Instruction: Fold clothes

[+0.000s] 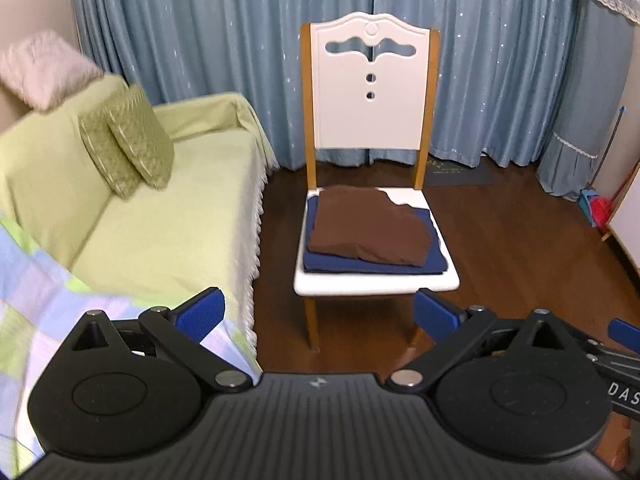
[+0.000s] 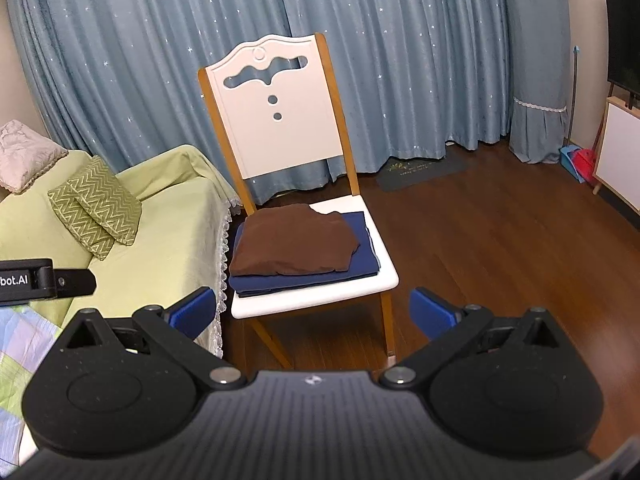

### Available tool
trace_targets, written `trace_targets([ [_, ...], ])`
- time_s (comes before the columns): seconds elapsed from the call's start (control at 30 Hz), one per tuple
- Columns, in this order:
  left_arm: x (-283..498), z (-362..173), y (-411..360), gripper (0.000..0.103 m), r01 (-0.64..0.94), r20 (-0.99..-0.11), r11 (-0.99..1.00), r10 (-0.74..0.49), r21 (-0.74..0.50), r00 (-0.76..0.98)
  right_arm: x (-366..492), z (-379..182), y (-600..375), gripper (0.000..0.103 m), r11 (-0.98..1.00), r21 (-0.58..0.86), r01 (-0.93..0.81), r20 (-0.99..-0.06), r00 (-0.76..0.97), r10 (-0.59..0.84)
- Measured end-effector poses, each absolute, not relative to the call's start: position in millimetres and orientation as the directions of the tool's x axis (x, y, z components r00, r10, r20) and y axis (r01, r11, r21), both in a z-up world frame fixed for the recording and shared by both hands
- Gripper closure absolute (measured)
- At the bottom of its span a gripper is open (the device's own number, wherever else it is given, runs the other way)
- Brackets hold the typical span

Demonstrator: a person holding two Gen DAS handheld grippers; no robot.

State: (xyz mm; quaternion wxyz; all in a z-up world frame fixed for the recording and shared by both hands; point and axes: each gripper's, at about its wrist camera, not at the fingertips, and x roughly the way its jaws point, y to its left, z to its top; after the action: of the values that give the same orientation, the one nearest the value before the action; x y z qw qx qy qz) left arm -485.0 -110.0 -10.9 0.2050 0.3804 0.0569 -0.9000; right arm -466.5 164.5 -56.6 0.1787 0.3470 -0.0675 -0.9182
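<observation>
A folded brown garment [image 1: 368,228] lies on top of a folded navy garment [image 1: 434,264] on the seat of a white chair [image 1: 376,284]. The same stack shows in the right wrist view: brown garment [image 2: 294,242], navy garment [image 2: 362,268], chair [image 2: 312,300]. My left gripper [image 1: 318,314] is open and empty, held in the air in front of the chair. My right gripper [image 2: 312,312] is open and empty, also short of the chair. A pastel checked cloth [image 1: 36,312] lies on the sofa at the lower left, also in the right wrist view [image 2: 16,356].
A green-covered sofa [image 1: 168,216] with two green cushions [image 1: 128,144] and a pink pillow [image 1: 44,68] stands left of the chair. Blue curtains [image 1: 224,40] hang behind. Dark wood floor [image 2: 500,248], a doormat [image 2: 420,170], a broom and dustpan [image 2: 576,160] and a white cabinet [image 2: 620,160] are on the right.
</observation>
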Motion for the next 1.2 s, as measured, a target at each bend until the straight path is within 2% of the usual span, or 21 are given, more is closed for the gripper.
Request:
trace_targets([
  [0.27,-482.0,9.2,-103.1,0.002,0.443,-0.692,-0.892,-0.378,0.093,-0.615,-455.9,-45.1,167.7,0.001,-0.934,0.240,0.265,-0.619,-0.699,-0.358],
  [0.57,-481.7,28.8,-91.9,0.002,0.425,-0.726,-0.902,-0.341,0.075,-0.597,-445.1,-25.0,173.0,0.001,-0.930,0.229,0.286,-0.631,-0.684,-0.366],
  [0.87,-488.6,22.8,-78.1,0.002,0.410,-0.766,-0.910,-0.305,0.060,-0.566,-432.8,-15.5,185.4,0.001,-0.935,0.212,0.286,-0.657,-0.666,-0.352],
  [1.2,-505.6,5.3,-79.1,0.001,0.403,-0.811,-0.914,-0.277,0.056,-0.515,-456.3,-17.8,196.6,0.001,-0.938,0.198,0.285,-0.685,-0.644,-0.340],
])
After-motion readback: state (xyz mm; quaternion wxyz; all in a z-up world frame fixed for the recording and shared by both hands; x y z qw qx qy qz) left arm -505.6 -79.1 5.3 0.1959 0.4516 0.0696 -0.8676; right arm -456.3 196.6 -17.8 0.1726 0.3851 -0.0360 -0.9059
